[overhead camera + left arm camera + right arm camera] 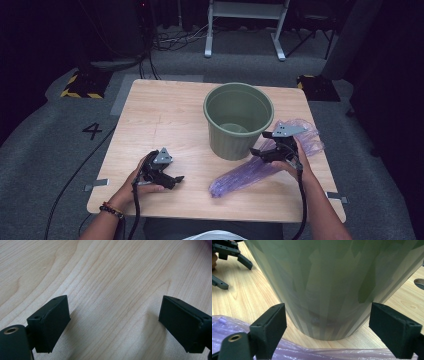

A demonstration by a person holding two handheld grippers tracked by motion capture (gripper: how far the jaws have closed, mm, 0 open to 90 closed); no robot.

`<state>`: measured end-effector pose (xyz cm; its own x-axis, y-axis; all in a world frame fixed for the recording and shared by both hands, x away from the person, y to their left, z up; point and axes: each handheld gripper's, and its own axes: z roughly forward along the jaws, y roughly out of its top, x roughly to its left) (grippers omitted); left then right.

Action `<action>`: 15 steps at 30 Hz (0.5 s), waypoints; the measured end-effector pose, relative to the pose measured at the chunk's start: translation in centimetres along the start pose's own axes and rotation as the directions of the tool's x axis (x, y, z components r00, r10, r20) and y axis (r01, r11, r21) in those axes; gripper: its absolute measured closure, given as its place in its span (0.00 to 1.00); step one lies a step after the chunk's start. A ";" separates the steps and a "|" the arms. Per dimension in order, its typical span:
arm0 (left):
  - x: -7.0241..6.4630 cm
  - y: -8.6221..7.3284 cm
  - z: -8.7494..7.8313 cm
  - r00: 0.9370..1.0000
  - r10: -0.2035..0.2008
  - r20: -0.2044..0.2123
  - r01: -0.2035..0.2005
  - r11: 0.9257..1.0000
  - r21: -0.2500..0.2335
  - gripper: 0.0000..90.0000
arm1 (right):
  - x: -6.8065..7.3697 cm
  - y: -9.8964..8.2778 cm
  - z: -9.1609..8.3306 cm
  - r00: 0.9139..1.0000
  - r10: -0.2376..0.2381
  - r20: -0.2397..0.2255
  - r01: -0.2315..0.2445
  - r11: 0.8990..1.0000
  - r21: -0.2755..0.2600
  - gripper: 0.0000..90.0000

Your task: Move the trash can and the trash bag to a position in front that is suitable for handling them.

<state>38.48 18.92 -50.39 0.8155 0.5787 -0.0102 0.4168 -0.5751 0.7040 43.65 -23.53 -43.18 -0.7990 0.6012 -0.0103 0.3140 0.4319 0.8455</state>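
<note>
Purple bag lies loose beside the green bin — both grippers, left gripper and right gripper, gape empty — next comes a fresh pinch on its edge, I'd say.

- We read one sign: a black numeral "4" on the grey carpeted floor, just off the left edge of the light wooden table.
- We find no lettering, label or brand that can be read on the table or on what lies on it.
</note>
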 end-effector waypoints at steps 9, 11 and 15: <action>0.0 0.0 0.0 1.000 0.000 0.000 0.000 1.000 0.000 0.11 | 0.1 0.6 1.0 1.000 -0.008 -0.005 0.008 1.000 -0.002 0.17; 0.0 0.0 0.0 1.000 0.000 0.000 0.000 1.000 0.000 0.11 | 0.4 1.0 1.5 1.000 -0.016 -0.012 0.016 1.000 -0.002 0.17; 0.0 0.0 0.0 1.000 0.000 0.000 0.000 1.000 0.000 0.11 | 0.9 1.5 2.4 1.000 -0.025 -0.017 0.025 1.000 -0.002 0.17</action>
<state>38.48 18.92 -50.39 0.8156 0.5785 -0.0098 0.4166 -0.5754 0.7039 44.61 -20.75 -43.18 -0.8154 0.5784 -0.0227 0.2926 0.4456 0.8461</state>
